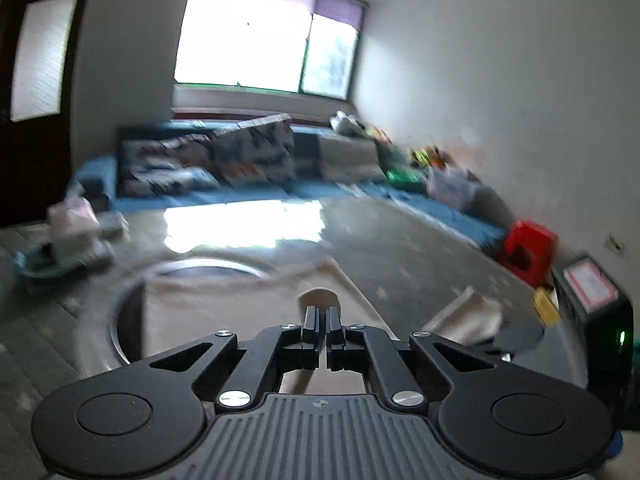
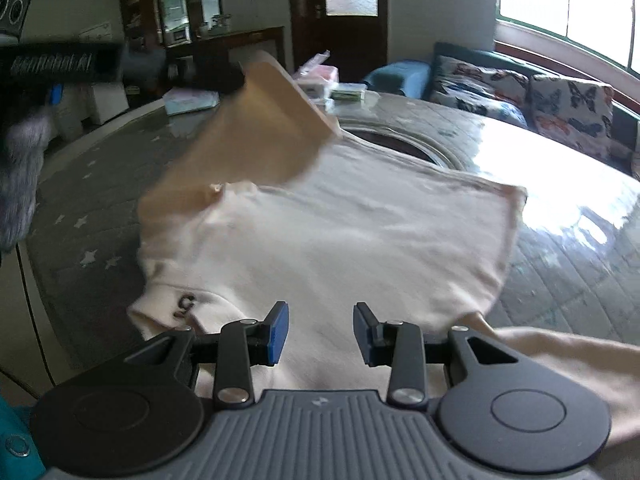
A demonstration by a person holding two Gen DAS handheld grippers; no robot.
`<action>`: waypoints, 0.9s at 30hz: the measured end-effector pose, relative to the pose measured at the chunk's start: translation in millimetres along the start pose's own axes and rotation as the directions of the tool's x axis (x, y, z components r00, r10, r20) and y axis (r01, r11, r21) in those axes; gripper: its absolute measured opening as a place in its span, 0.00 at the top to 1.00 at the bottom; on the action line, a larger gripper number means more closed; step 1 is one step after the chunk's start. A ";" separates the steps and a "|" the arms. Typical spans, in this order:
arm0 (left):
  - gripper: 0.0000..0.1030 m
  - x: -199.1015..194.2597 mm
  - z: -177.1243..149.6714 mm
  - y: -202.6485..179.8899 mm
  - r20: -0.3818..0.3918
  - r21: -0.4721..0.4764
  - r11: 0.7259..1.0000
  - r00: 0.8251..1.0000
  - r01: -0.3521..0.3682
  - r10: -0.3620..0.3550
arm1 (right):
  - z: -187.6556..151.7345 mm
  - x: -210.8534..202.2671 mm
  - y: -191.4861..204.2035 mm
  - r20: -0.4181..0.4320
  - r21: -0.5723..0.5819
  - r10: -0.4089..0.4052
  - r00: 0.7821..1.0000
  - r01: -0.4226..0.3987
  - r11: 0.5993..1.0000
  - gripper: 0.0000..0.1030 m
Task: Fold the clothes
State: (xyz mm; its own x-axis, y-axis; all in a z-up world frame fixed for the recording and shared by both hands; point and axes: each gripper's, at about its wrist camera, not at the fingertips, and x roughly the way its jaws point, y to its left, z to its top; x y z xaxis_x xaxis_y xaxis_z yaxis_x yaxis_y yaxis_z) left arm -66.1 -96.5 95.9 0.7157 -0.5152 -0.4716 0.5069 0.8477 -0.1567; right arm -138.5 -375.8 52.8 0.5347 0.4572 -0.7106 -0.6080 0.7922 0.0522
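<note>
Soft, light, floppy cream garment [image 2: 320,232], spread mostly flat on the grey tabletop [image 2: 80,216] directly ahead of the right hand-held gripper [image 2: 320,328]; likely to sag and drape wherever unsupported, to crease rather than hold a line, so best taken by a hem, a sleeve edge or a corner, pinching both layers where doubled. Near left, a collar or cuff with a small dark mark [image 2: 185,304]; near right, more of the same cloth trailing under and past the tool. Far left corner lifted clear of the tabletop as a raised flap [image 2: 272,112], pinched up by the left hand-held gripper [image 1: 323,316], whose jaws stand pressed together on a small fold of cream fabric showing just beyond the tips. Right hand-held gripper wide open, blue pads well apart, hovering just above the near edge of the garment with nothing between the pads; contact with the cloth below impossible to judge. Probably mid-fold: one corner being carried over, the near hem waiting to be gripped.
</note>
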 end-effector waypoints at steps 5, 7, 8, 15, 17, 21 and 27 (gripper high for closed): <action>0.83 3.2 -15.8 1.0 -0.048 0.019 1.000 0.999 -0.005 0.006 | -8.4 -3.5 -10.6 -0.014 0.038 -0.015 1.000 0.015 0.999 0.65; 0.73 -5.6 -21.3 13.0 -0.039 0.019 0.999 0.998 -0.044 0.044 | -9.9 -6.1 -13.2 -0.015 0.044 -0.017 1.000 0.017 0.999 0.65; 0.72 -8.9 -24.1 20.0 -0.037 0.019 0.998 0.997 -0.066 0.066 | -10.0 -7.6 -14.3 -0.014 0.048 -0.016 1.000 0.017 0.999 0.65; 0.60 -37.9 -55.1 73.9 -0.090 -0.020 0.972 0.969 -0.233 0.231 | -3.7 -19.3 -20.1 0.010 0.081 -0.019 1.000 0.018 0.997 0.65; 0.60 -42.9 -65.3 84.8 -0.114 -0.031 0.965 0.960 -0.259 0.254 | -3.2 -24.1 -23.4 0.018 0.095 -0.028 0.999 0.026 0.995 0.65; 0.60 -51.6 -80.6 94.1 -0.142 -0.053 0.962 0.955 -0.269 0.260 | -0.6 -21.5 -30.9 0.019 0.147 -0.021 1.000 0.018 0.989 0.65; 0.60 -50.6 -85.9 90.3 -0.143 -0.035 0.968 0.960 -0.247 0.240 | 2.2 6.0 -28.3 -0.024 0.170 0.004 1.000 0.000 0.986 0.65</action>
State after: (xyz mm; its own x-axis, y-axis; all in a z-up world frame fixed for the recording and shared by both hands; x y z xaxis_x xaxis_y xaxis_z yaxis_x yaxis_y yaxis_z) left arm -97.8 17.0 31.1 0.7403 -0.2734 -0.6142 0.2973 0.9525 -0.0656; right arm -116.8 -394.6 48.6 0.5179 0.4503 -0.7273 -0.4995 0.8494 0.1703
